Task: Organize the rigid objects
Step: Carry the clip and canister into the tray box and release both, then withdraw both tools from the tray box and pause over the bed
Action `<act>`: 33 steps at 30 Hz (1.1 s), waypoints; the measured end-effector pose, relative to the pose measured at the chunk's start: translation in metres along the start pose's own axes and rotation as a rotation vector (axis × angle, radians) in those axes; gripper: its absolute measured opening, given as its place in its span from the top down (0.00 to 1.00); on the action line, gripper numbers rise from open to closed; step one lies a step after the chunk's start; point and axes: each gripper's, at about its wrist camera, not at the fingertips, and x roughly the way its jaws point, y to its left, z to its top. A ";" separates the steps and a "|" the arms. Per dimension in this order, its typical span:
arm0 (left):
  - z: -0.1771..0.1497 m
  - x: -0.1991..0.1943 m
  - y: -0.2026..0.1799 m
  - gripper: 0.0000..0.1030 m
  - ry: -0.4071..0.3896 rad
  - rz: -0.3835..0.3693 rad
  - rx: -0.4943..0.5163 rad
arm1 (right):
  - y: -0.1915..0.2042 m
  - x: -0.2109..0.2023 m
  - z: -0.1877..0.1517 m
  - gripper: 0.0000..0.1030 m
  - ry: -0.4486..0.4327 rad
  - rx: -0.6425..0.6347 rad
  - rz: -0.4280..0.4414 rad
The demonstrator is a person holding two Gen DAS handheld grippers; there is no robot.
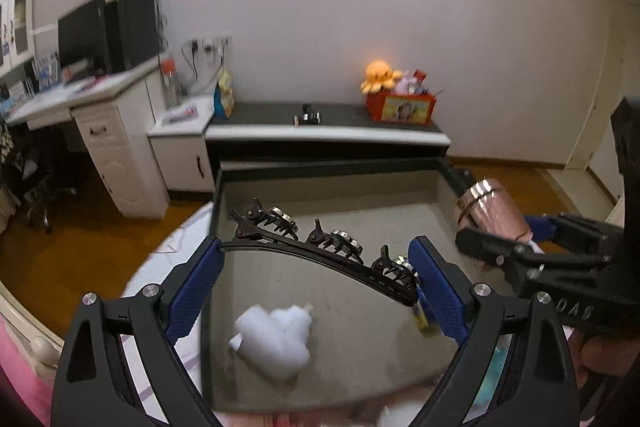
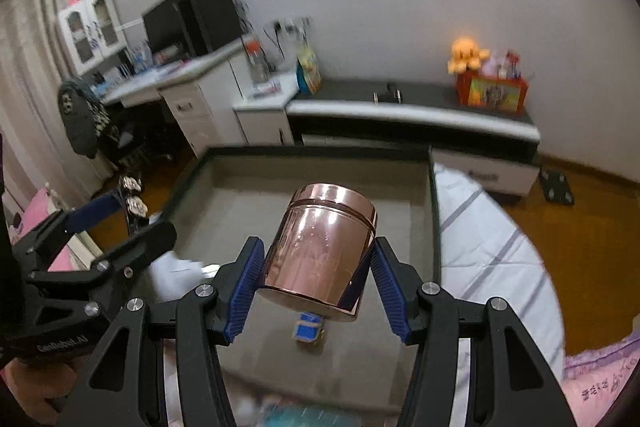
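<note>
Both blue pads [image 2: 243, 287] clamp the copper canister [image 2: 320, 251], lid tilted forward-up.

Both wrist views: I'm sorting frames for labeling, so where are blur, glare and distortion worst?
Left wrist view: the white object in the tray is smeared featureless, the desk side streaked. Right wrist view: the copper canister is sharp with bright glare stripes, while the cabinet behind blurs. Both views: fisheye bending and dark corners.

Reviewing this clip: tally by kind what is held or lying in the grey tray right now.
Black clip hanger, in the left hand-held gripper: 1
Rose-gold canister, in the right hand-held gripper: 1
White crumpled wad in the tray: 1
Small blue box in the tray: 1
Total: 4
</note>
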 end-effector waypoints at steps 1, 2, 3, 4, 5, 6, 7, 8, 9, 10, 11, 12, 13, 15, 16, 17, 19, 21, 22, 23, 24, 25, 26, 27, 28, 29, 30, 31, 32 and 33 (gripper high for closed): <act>0.002 0.013 0.001 0.08 0.024 -0.003 -0.007 | -0.006 0.013 -0.002 0.45 0.033 0.015 0.001; 0.002 0.023 0.003 0.08 0.043 -0.004 -0.010 | -0.010 0.021 -0.003 0.45 0.053 0.025 0.003; 0.002 0.032 0.003 0.08 0.061 -0.002 -0.012 | -0.014 0.029 -0.005 0.45 0.073 0.039 0.005; 0.002 0.040 0.004 0.08 0.077 0.000 -0.011 | -0.018 0.032 -0.005 0.45 0.084 0.045 0.004; 0.001 0.047 0.003 0.08 0.091 0.001 -0.008 | -0.020 0.036 -0.006 0.45 0.093 0.048 0.003; 0.000 0.054 0.004 0.08 0.108 0.005 -0.007 | -0.022 0.038 -0.008 0.45 0.103 0.051 0.003; 0.000 0.058 0.005 0.08 0.122 0.011 -0.009 | -0.024 0.040 -0.008 0.45 0.108 0.057 0.007; -0.001 0.062 0.005 0.08 0.138 0.018 -0.013 | -0.026 0.041 -0.008 0.44 0.112 0.065 0.009; -0.003 0.065 0.006 0.08 0.149 0.023 -0.020 | -0.027 0.041 -0.009 0.44 0.114 0.070 0.010; -0.004 0.067 0.008 0.07 0.158 0.027 -0.027 | -0.028 0.040 -0.009 0.44 0.115 0.072 0.012; -0.006 0.067 0.010 0.05 0.162 0.032 -0.034 | -0.029 0.038 -0.010 0.38 0.112 0.075 0.016; -0.008 0.064 0.011 0.04 0.162 0.034 -0.037 | -0.029 0.035 -0.010 0.32 0.108 0.081 0.021; -0.010 0.062 0.013 0.00 0.162 0.036 -0.040 | -0.030 0.033 -0.010 0.17 0.103 0.086 0.019; -0.012 0.057 0.017 0.00 0.164 0.039 -0.040 | -0.028 0.030 -0.008 0.16 0.096 0.085 0.016; -0.013 0.054 0.017 0.00 0.161 0.038 -0.043 | -0.027 0.028 -0.007 0.16 0.094 0.088 0.019; -0.015 0.048 0.019 0.00 0.153 0.040 -0.051 | -0.027 0.025 -0.007 0.15 0.089 0.091 0.019; -0.016 0.038 0.023 0.00 0.135 0.037 -0.064 | -0.025 0.017 -0.008 0.14 0.071 0.092 0.011; -0.019 0.023 0.026 0.00 0.105 0.046 -0.071 | -0.023 0.011 -0.009 0.13 0.059 0.095 0.002; -0.021 0.017 0.027 0.00 0.094 0.051 -0.069 | -0.021 0.005 -0.010 0.07 0.049 0.093 -0.014; -0.022 0.009 0.027 0.00 0.079 0.055 -0.067 | -0.019 0.000 -0.011 0.00 0.038 0.087 -0.029; -0.024 0.001 0.027 0.00 0.062 0.056 -0.064 | -0.017 -0.005 -0.012 0.00 0.024 0.080 -0.036; -0.027 -0.010 0.026 0.00 0.043 0.057 -0.063 | -0.014 -0.012 -0.015 0.00 0.005 0.078 -0.035; -0.031 -0.019 0.027 0.00 0.025 0.056 -0.064 | -0.013 -0.017 -0.016 0.00 -0.007 0.082 -0.028; -0.034 -0.029 0.027 0.00 0.010 0.055 -0.065 | -0.010 -0.023 -0.019 0.00 -0.019 0.085 -0.018; -0.037 -0.039 0.026 0.00 -0.004 0.054 -0.068 | -0.006 -0.029 -0.022 0.00 -0.032 0.083 -0.014; -0.040 -0.047 0.025 0.00 -0.015 0.052 -0.069 | -0.002 -0.036 -0.025 0.00 -0.046 0.078 -0.016; -0.044 -0.055 0.025 0.00 -0.025 0.048 -0.070 | 0.001 -0.043 -0.028 0.00 -0.058 0.075 -0.019; -0.048 -0.064 0.024 0.00 -0.037 0.047 -0.071 | 0.005 -0.051 -0.033 0.00 -0.074 0.072 -0.017; -0.053 -0.073 0.023 0.00 -0.047 0.045 -0.071 | 0.008 -0.057 -0.036 0.00 -0.085 0.069 -0.012; -0.057 -0.081 0.023 0.00 -0.057 0.043 -0.072 | 0.012 -0.066 -0.042 0.00 -0.101 0.067 -0.011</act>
